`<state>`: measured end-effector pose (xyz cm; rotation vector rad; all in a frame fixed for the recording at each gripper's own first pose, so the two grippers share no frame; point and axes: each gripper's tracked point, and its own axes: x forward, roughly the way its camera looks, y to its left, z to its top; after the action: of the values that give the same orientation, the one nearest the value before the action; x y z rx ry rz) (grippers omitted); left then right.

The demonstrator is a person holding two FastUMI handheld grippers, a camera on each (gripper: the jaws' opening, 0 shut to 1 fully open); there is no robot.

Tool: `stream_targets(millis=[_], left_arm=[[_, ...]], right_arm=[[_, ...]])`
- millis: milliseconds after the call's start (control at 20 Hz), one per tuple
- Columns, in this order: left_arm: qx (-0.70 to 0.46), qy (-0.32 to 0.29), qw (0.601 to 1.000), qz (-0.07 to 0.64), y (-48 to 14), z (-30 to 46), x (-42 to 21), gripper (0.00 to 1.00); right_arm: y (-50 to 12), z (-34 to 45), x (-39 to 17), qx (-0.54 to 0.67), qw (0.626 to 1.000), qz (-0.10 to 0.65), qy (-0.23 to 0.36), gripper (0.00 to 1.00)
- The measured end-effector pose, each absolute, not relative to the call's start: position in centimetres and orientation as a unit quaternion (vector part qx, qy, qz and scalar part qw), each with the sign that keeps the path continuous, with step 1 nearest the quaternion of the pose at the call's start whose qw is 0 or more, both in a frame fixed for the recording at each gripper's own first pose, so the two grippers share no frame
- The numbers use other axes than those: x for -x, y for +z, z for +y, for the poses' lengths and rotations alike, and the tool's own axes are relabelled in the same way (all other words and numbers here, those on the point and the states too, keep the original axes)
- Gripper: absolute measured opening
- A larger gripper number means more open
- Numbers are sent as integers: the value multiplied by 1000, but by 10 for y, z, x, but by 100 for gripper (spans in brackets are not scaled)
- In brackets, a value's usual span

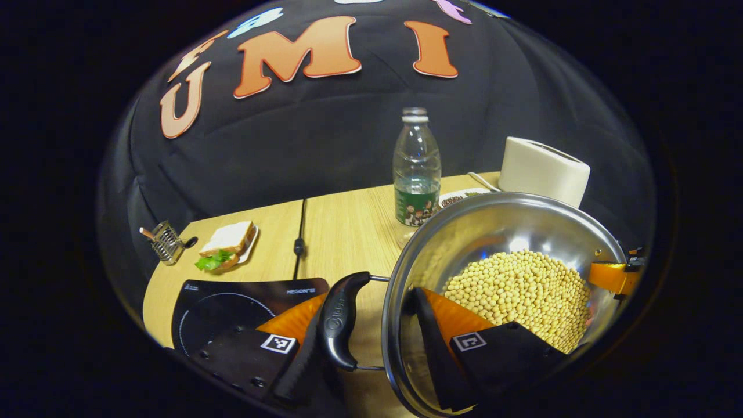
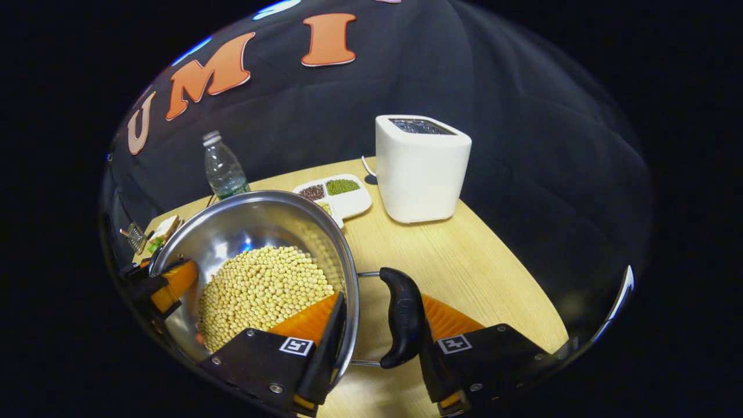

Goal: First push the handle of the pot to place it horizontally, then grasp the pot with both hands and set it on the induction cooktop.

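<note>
A steel pot (image 1: pixel 511 220) part full of pale yellow beans (image 1: pixel 516 290) has a black side handle at each end. My left gripper (image 1: pixel 368 302) is shut on the pot: one finger presses the outside of its black handle (image 1: pixel 342 319) and the other stands inside the wall. My right gripper (image 2: pixel 380 307) holds the opposite handle (image 2: pixel 400 316) the same way, with one finger inside the pot (image 2: pixel 255 220). The black induction cooktop (image 1: pixel 232 307) lies on the table just left of the pot. I cannot tell whether the pot rests on the table.
Behind the pot stand a plastic bottle (image 1: pixel 416 174) and a white boxy appliance (image 2: pixel 421 168). A white divided tray (image 2: pixel 348 203) of beans lies between them. A sandwich (image 1: pixel 229 244), a small wire rack (image 1: pixel 165 241) and a black cable (image 1: pixel 300 238) sit beyond the cooktop.
</note>
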<state>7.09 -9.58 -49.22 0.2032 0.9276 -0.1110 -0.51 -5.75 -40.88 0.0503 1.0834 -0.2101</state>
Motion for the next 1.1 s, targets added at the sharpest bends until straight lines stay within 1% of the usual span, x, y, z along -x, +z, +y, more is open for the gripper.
stream_targets(millis=[100, 150, 200, 300, 350, 400, 450, 500, 550, 950, 1000, 1050, 1100], left_arm=[[-92, -49, 890, 445, -473, -83, -69, 83], [-94, -49, 891, 441, -463, -77, -69, 83], [-98, -46, 893, 436, -453, -70, -68, 83], [-95, -36, 897, 430, -432, -55, -67, 83], [-94, -29, 898, 428, -424, -47, -66, 80], [-96, -23, 900, 425, -417, -35, -65, 83], [-99, -17, 901, 422, -410, -24, -63, 82], [-101, -11, 902, 420, -402, -14, -60, 80], [-103, -4, 904, 416, -394, -4, -58, 83], [-106, 56, 906, 406, -346, 82, -32, 83], [-105, 64, 906, 406, -342, 92, -29, 86], [-106, 71, 906, 405, -337, 104, -25, 85], [-106, 77, 905, 404, -334, 114, -22, 82]], right_arm=[[-388, -46, 1, -23, 862, 498, -96, 63], [-378, -40, -1, -22, 865, 491, -95, 58], [-370, -32, -4, -20, 868, 488, -92, 63], [-356, -16, -6, -18, 871, 485, -77, 63], [-351, -6, -9, -18, 873, 482, -70, 58], [-346, 4, -11, -14, 875, 479, -63, 63], [-341, 12, -7, -13, 876, 479, -55, 63], [-337, 22, -9, -15, 877, 478, -47, 63], [-334, 32, -10, -16, 878, 477, -39, 63], [-313, 120, -10, -12, 882, 471, 22, 63], [-311, 131, -9, -10, 882, 470, 30, 63], [-308, 140, -8, -8, 882, 470, 36, 63], [-307, 151, -8, -6, 882, 470, 43, 63]])
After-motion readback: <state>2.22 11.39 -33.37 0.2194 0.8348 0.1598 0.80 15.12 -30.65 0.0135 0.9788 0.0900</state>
